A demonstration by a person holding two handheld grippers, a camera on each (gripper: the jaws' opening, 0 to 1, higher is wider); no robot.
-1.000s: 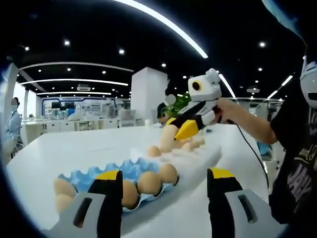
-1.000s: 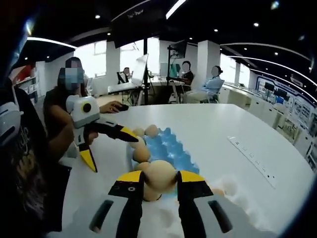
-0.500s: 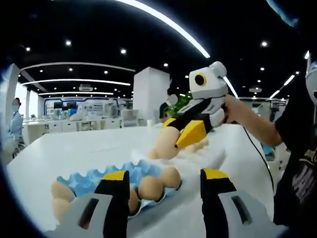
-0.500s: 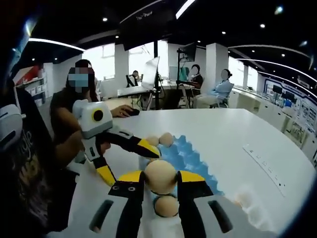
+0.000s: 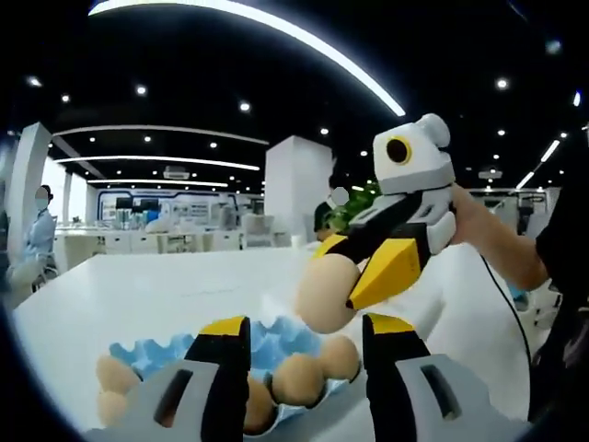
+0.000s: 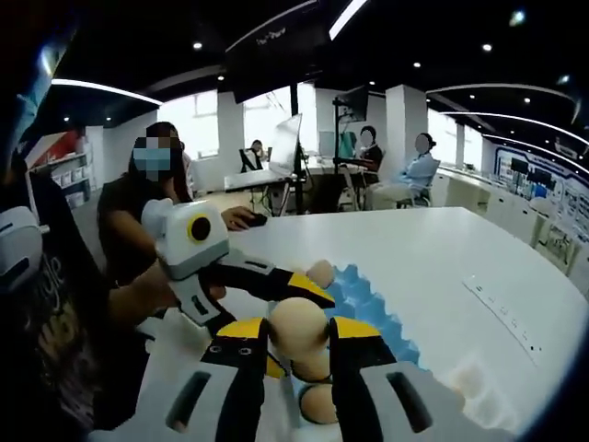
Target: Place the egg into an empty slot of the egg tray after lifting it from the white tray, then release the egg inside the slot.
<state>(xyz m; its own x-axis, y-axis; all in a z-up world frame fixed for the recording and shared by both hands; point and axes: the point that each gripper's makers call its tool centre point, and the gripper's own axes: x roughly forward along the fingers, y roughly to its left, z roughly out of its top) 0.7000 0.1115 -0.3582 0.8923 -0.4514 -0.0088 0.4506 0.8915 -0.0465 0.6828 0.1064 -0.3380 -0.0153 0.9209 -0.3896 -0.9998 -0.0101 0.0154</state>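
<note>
White worktop (image 6: 442, 249) below: your right tool (image 6: 296, 343) is clamping the egg (image 6: 296, 324) above the blue egg tray (image 6: 373, 308); your left tool (image 5: 304, 345) is gaping apart nearby.

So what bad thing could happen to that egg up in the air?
The right gripper holds the egg by its sides alone, so it might slip and crack. The blue egg tray already has eggs in it, so it could bump one. The left gripper is very close too.

Matt egg (image 6: 296, 324); seemingly moulded-pulp blue egg tray (image 5: 267, 343).
</note>
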